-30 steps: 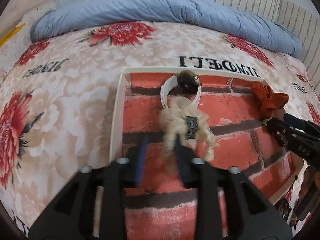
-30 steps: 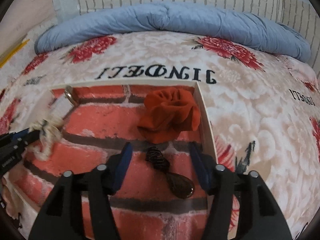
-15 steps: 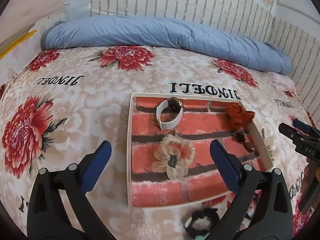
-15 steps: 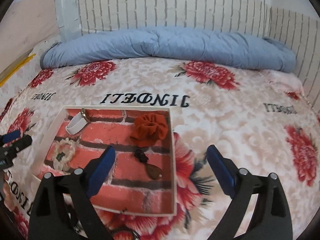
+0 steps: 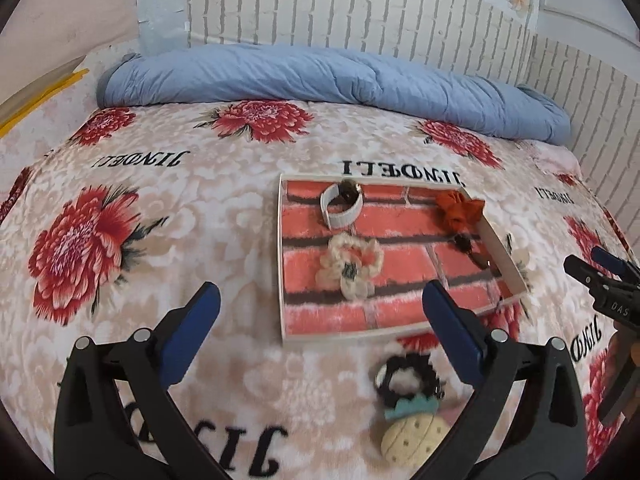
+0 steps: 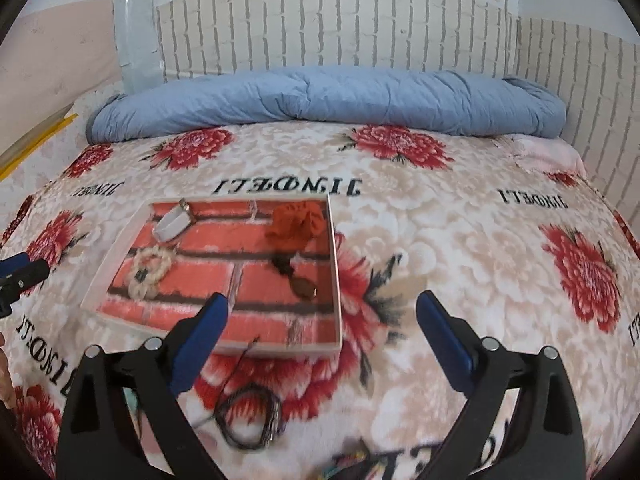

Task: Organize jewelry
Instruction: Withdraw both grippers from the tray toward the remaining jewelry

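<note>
Jaws on both sides now spread wide and empty; a second ago the left gripper (image 5: 320, 308) pinched the cream flower (image 5: 352, 266) and the right gripper (image 6: 322, 316) straddled the pendant (image 6: 302, 284). Both have pulled back and up from the tray (image 5: 280, 256). Flower, pendant, white band (image 5: 340, 210) and orange scrunchie (image 6: 298, 222) lie in the tray on the bed (image 5: 180, 208). Black scrunchie (image 5: 406, 378) sits outside, near its front edge.

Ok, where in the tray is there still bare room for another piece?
Free: the tray's near strip, below the cream flower and pendant, and the middle between them. Crowded: the far edge, with the white band and orange scrunchie.
</note>
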